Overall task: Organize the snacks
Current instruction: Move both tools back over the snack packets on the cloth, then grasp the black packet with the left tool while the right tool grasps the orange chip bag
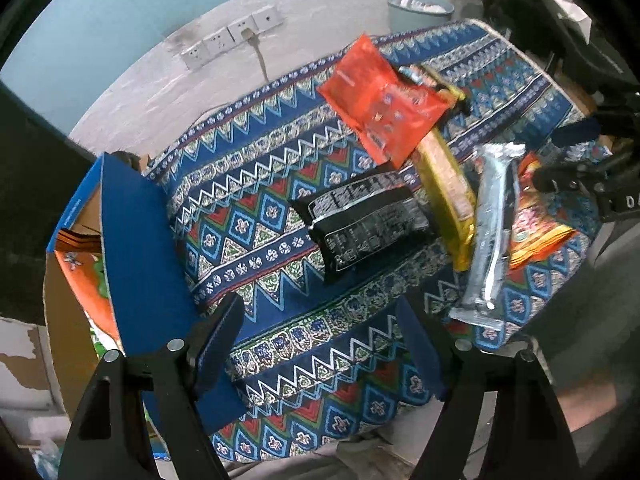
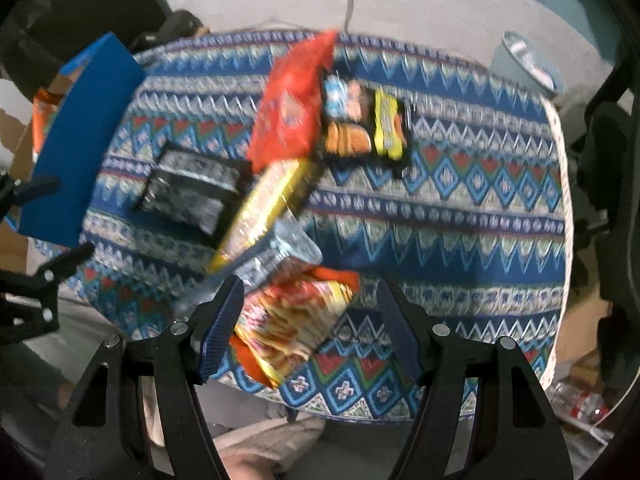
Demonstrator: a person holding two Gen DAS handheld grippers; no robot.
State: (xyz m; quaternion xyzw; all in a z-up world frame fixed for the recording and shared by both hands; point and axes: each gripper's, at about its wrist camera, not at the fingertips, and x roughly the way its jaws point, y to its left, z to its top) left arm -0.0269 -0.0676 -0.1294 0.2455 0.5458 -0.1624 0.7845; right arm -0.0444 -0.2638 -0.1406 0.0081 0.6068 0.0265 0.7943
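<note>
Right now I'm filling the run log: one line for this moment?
left gripper: open, empty | right gripper: open, above orange-yellow crinkly snack bag | black foil packet: on patterned blue tablecloth | blue cardboard box: left edge

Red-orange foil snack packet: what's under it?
The red-orange foil snack packet overlaps a long yellow wrapper and a dark biscuit pack; the parts of them beneath it are hidden.

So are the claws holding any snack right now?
No, nothing is held. The left claw is open above the cloth. The right claw is open around the orange snack bag, not pinching it.
</note>
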